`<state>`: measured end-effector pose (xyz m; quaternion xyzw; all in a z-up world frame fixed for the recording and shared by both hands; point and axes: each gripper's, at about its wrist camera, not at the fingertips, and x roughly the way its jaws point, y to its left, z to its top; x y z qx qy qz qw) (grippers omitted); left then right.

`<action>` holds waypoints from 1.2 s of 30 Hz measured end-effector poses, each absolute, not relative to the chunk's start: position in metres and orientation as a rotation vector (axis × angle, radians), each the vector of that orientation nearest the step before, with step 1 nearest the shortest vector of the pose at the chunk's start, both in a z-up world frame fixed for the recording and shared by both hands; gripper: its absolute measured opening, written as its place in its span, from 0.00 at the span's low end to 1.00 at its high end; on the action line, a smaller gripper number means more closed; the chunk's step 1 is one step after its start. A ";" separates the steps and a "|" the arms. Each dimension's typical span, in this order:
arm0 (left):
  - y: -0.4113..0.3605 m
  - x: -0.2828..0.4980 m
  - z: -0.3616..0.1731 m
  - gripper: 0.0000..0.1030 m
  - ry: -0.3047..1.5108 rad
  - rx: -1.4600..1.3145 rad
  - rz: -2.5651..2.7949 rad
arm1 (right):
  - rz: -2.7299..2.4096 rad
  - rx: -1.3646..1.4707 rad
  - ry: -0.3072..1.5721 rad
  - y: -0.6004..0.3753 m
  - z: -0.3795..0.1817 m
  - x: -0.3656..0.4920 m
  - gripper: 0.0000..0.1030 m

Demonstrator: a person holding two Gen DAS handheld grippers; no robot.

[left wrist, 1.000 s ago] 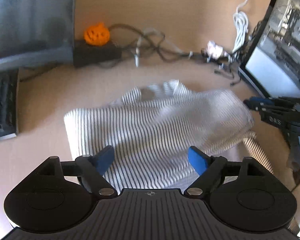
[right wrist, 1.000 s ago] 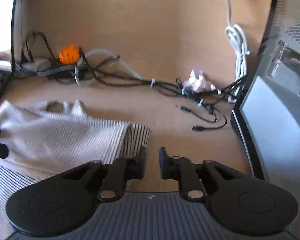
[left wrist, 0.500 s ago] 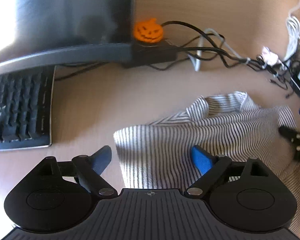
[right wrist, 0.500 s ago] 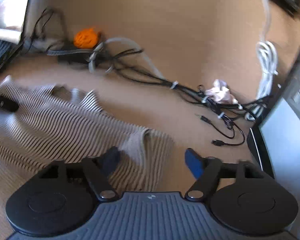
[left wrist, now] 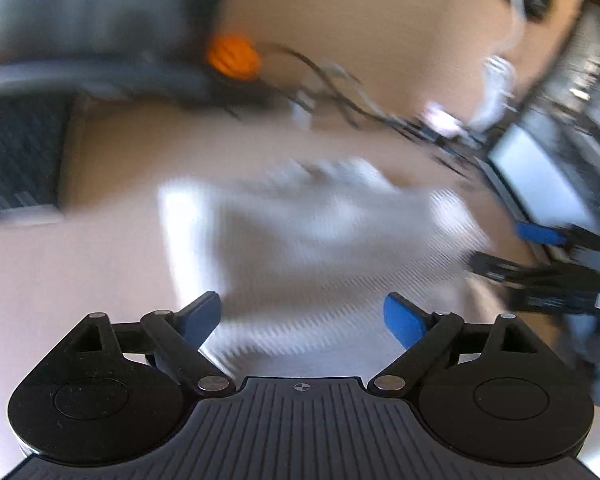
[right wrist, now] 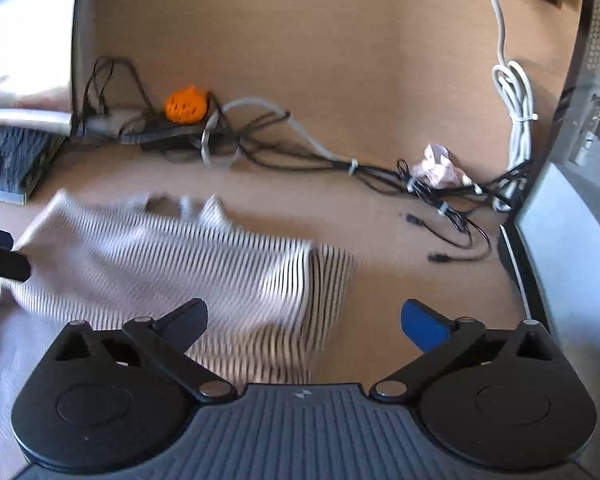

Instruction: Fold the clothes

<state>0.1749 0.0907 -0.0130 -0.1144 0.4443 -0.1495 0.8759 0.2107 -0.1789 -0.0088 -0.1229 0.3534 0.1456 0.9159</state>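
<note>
- Striped white-and-dark knit garment (right wrist: 172,264) lies on the light wooden tabletop (right wrist: 380,240), in the near middle, between the dark keyboard (right wrist: 8,160) at the far left and the monitor edge (right wrist: 572,248) at the right.
- One fold seems already made: in the right wrist view an upper layer lies over a lower striped layer, and the lower layer shows out at the right edge of the pile.
- What looks like the collar part (right wrist: 188,202) points to the far side, toward the orange pumpkin figure (right wrist: 186,104) and the tangle of black cables (right wrist: 380,172).
- Right hand-held gripper (right wrist: 304,318) is opening its jaws, now very wide. The right edge of the garment is below and between them, but the pads do not press on it.
- Left hand-held gripper (left wrist: 302,318) is also wide apart, above the near part of the garment, and it holds nothing. This view is much blurred, so the details of the cloth are unsure.
- My judgement is that the task is about in the middle: the garment is released after a fold, but the pile looks loose and uneven.
- What is left, I think, is one more fold and some smoothing of the edges.
</note>
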 end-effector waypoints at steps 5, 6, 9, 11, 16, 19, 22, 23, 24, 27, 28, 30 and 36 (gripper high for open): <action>0.071 0.156 -0.032 0.91 0.959 -0.200 -0.387 | 0.243 -0.309 0.782 -0.178 -0.024 0.175 1.00; 0.068 0.156 -0.032 0.91 0.951 -0.177 -0.391 | 0.232 -0.317 0.790 -0.178 -0.027 0.168 1.00; 0.069 0.164 -0.032 0.92 0.949 -0.167 -0.398 | 0.218 -0.307 0.820 -0.180 -0.034 0.155 1.00; 0.071 0.172 -0.033 0.92 0.941 -0.151 -0.394 | 0.210 -0.285 0.843 -0.181 -0.040 0.152 1.00; 0.072 0.197 -0.033 0.92 0.933 -0.120 -0.375 | 0.178 -0.270 0.843 -0.169 -0.043 0.164 1.00; 0.068 0.212 -0.032 0.92 0.941 -0.099 -0.352 | 0.161 -0.329 0.821 -0.155 -0.043 0.171 1.00; 0.074 0.212 -0.026 0.91 0.961 -0.138 -0.340 | 0.138 -0.368 0.815 -0.150 -0.035 0.167 1.00; 0.076 0.205 -0.022 0.91 0.958 -0.150 -0.338 | 0.133 -0.375 0.806 -0.151 -0.031 0.162 1.00; 0.078 0.197 -0.019 0.91 0.950 -0.152 -0.342 | 0.137 -0.367 0.785 -0.159 -0.024 0.154 1.00; 0.081 0.168 -0.008 0.91 0.934 -0.189 -0.392 | 0.161 -0.306 0.767 -0.182 -0.012 0.130 1.00; 0.080 0.159 -0.007 0.91 0.936 -0.212 -0.424 | 0.174 -0.286 0.773 -0.189 -0.009 0.123 1.00; 0.075 0.144 -0.010 0.91 0.953 -0.239 -0.486 | 0.209 -0.273 0.802 -0.196 -0.010 0.110 1.00; 0.058 0.125 -0.035 0.92 0.982 -0.149 -0.502 | 0.205 -0.398 0.835 -0.177 -0.031 0.084 1.00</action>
